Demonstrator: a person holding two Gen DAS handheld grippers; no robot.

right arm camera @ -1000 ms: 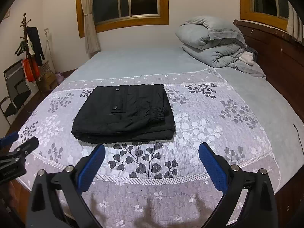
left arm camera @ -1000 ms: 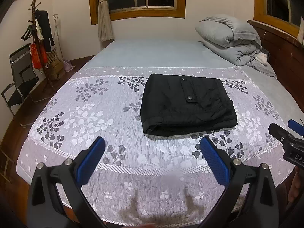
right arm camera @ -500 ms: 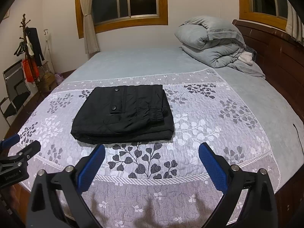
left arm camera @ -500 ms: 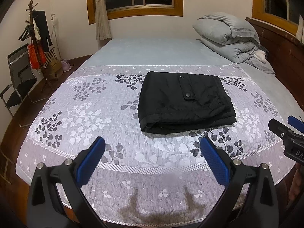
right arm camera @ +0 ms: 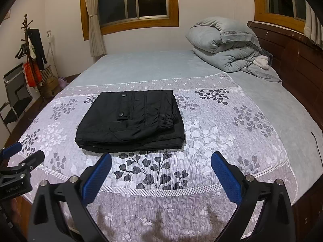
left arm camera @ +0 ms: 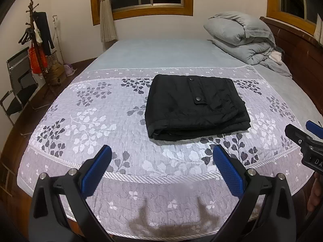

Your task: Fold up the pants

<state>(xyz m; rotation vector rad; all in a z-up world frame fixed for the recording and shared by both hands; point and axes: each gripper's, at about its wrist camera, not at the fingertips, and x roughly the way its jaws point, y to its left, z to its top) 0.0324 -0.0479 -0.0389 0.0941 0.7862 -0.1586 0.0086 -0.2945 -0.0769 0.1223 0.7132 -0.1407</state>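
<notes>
Pants folded and lying free; both of your claws are empty and held back at the near edge of the bed.

Going left to right: your left claw (left arm camera: pixel 162 168) is spread wide with nothing between its blue pads; the black quilted pants (left arm camera: pixel 196 105) lie as a squared, several-layer bundle in the middle of the grey leaf-patterned bedspread (left arm camera: pixel 90 121), touched by neither claw; your right claw (right arm camera: pixel 161 169) is spread just as wide and holds nothing. The folding looks done to me; at most a slight straightening of the bundle's near edges is left. Against the frame a second ago, the bundle has not changed shape, and both claws have drawn slightly back from it, their opening unchanged.
</notes>
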